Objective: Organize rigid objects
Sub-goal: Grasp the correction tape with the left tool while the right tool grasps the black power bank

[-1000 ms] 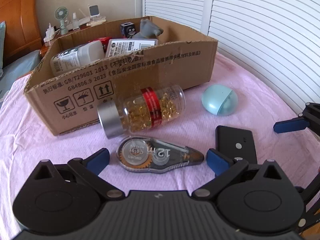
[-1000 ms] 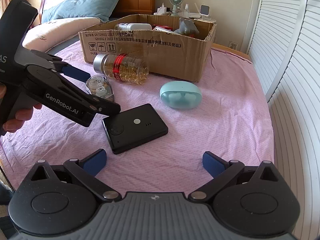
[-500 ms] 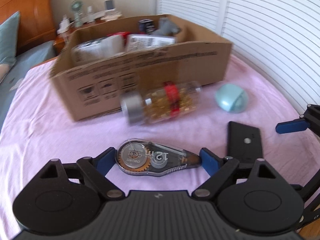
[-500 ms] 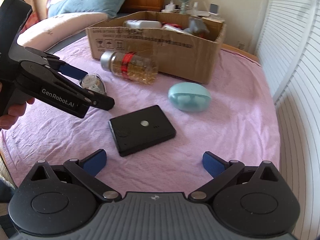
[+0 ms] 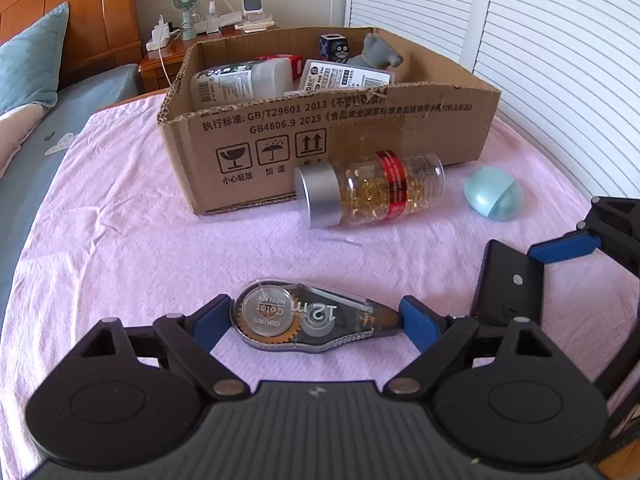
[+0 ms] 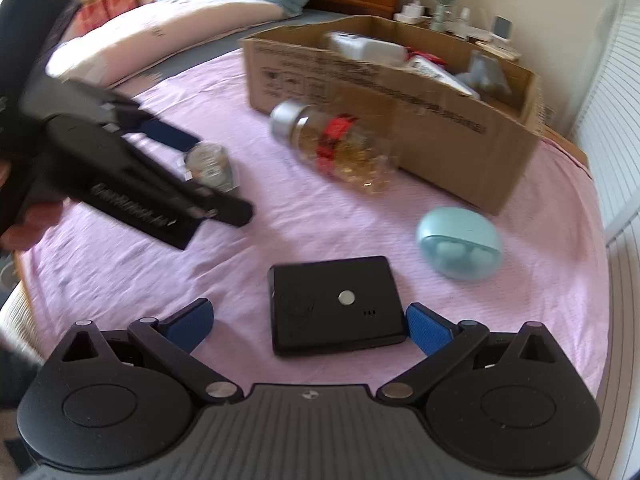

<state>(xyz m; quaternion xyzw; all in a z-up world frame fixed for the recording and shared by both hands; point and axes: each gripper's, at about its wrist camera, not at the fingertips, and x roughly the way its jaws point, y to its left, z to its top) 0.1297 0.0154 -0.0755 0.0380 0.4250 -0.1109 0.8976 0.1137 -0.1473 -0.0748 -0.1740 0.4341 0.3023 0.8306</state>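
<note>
My left gripper (image 5: 316,319) is shut on a clear correction tape dispenser (image 5: 280,312), one blue pad at each end, low over the pink cloth. In the right wrist view the dispenser (image 6: 208,160) shows between the left gripper's fingers (image 6: 168,136). My right gripper (image 6: 310,326) is open around a flat black device (image 6: 336,304) lying on the cloth. Its right pad is close to the device's edge and its left pad stands apart. A capsule bottle (image 5: 372,192) lies on its side against the cardboard box (image 5: 320,120).
A teal egg-shaped case (image 5: 494,194) lies right of the bottle. The box holds a white bottle (image 5: 240,80), packets and a grey toy. White slatted doors run along the right. A pillow (image 6: 168,32) and bedding lie left, with a nightstand behind the box.
The left jaws closed onto the correction tape dispenser. The right gripper moved forward, so the black device now lies between its fingers. Both views swung somewhat.
</note>
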